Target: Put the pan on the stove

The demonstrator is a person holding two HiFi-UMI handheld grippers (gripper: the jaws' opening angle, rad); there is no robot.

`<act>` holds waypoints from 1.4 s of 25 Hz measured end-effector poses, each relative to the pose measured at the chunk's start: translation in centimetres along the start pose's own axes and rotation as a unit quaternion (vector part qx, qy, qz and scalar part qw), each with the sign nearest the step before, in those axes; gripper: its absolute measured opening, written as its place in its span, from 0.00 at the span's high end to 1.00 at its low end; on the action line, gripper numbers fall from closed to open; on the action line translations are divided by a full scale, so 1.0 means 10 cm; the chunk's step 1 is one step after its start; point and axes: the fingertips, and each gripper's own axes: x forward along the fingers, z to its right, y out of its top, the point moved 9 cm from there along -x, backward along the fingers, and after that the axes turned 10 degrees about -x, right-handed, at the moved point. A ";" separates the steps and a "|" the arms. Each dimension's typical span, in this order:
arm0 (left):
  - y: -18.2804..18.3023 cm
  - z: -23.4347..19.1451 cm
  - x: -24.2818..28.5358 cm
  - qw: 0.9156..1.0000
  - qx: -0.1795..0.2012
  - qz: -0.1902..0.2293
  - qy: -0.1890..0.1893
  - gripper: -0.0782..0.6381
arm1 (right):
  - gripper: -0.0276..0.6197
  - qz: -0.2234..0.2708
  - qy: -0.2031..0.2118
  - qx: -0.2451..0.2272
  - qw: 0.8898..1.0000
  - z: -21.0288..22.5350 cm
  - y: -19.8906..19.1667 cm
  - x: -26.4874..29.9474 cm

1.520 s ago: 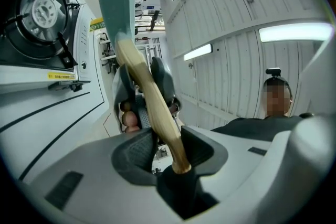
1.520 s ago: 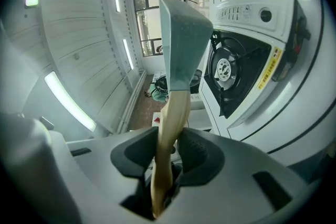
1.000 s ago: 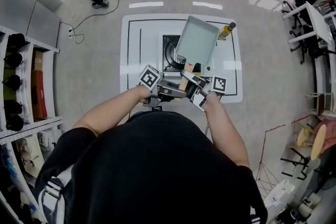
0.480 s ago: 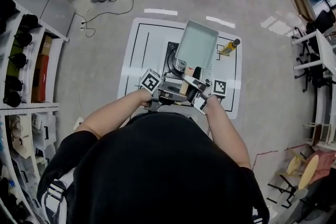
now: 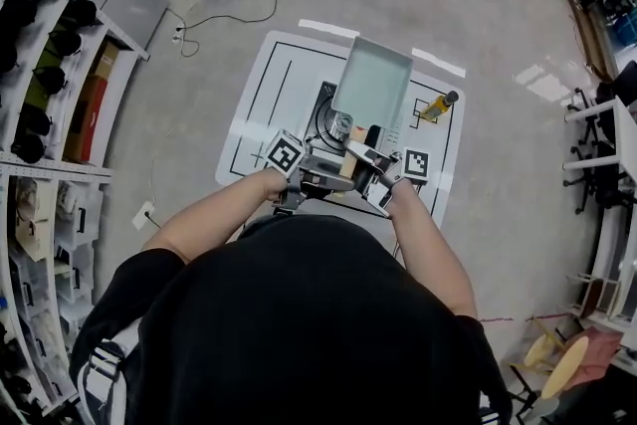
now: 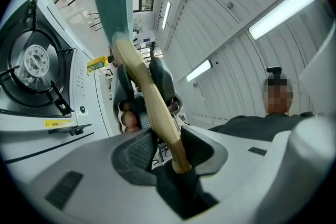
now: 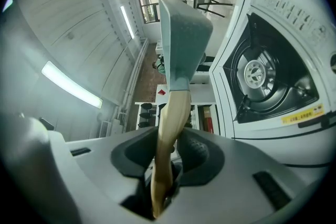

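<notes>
Both tongs clamped on the wooden handle (image 6: pixel 149 97) of the pan (image 5: pixel 371 85). Left tongs (image 6: pixel 168 147): jaws pressed against the handle's end, one on each side. Right tongs (image 7: pixel 168 152): jaws likewise closed on the handle, just beside the left tongs' grip. Pan body, rectangular and pale green, extended straight ahead of both tongs, held in the air and not resting on anything. Stove (image 5: pixel 326 119) sat on the white tabletop (image 5: pixel 264 105) ahead of and below the tongs; in the head view the pan covered its far part. In both gripper views the burner (image 7: pixel 257 73) showed uncovered, apart from the pan. Yellow bottle (image 5: pixel 438 105) lay on the tabletop beyond the right tongs, to their right.
</notes>
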 end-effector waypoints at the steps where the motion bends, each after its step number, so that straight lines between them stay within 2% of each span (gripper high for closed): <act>1: -0.01 0.00 0.01 1.000 0.001 0.003 0.002 0.69 | 0.78 -0.003 0.001 -0.001 1.000 0.01 0.00 -0.01; 8: -0.10 0.03 -0.01 1.000 -0.001 0.020 0.010 0.69 | 0.78 -0.016 0.013 0.005 1.000 0.01 -0.06 0.02; 25: -0.15 -0.06 -0.08 1.000 -0.007 0.011 0.022 0.69 | 0.78 -0.014 0.006 0.015 1.000 0.11 -0.14 0.05; 30: -0.18 -0.16 -0.10 1.000 -0.015 0.011 0.019 0.69 | 0.78 -0.012 0.002 0.023 1.000 0.20 -0.17 0.04; 33: -0.25 -0.17 -0.10 0.999 -0.039 0.018 0.001 0.69 | 0.78 -0.009 0.002 0.034 0.999 0.26 -0.22 0.04; 35: -0.29 -0.22 -0.13 0.999 -0.044 0.017 0.005 0.69 | 0.78 -0.009 0.000 0.040 0.999 0.32 -0.27 0.04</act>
